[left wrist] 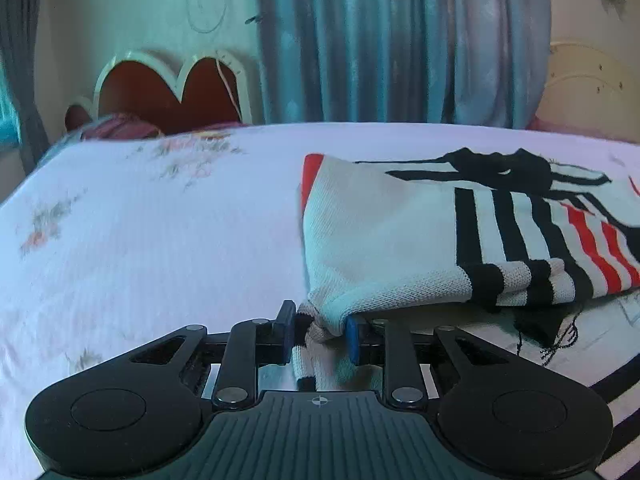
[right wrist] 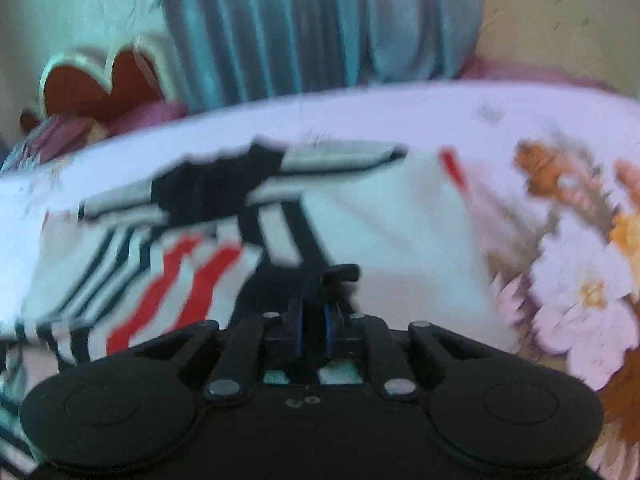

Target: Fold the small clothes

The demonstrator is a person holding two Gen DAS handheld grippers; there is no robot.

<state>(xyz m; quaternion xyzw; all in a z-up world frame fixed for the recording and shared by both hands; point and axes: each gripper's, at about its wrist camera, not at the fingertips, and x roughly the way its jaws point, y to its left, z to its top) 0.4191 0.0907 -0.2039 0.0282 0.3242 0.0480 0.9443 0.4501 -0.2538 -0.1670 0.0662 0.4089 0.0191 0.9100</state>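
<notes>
My left gripper (left wrist: pixel 320 334) is clamped on a bunched corner of the white knitted garment with black and red stripes (left wrist: pixel 384 240); the cloth puckers between the blue pads (left wrist: pixel 352 338) and a short tail of the ribbed hem hangs back toward the camera. My right gripper (right wrist: pixel 314 320) is pinched almost fully together. Its view is smeared, but dark fabric sits between the pads, so I judge it has a thin edge of the same garment (right wrist: pixel 380 216), at the black-striped part.

The garment lies on the pale bedsheet with faint floral print (left wrist: pixel 140 240), to the right of centre in the left view, near corner lifted, far part flat against the sheet. A blue-grey curtain (left wrist: pixel 400 40) hangs beyond the bed's far edge.

To do this fold well, I would raise both corners together at the same height, keeping the edge between them taut but not stretched. Then carry them away toward the far hem in one arc, lay the edge down square on the far edge, and only then let go. The left bite looks lumpy; I'd watch for slipping.
</notes>
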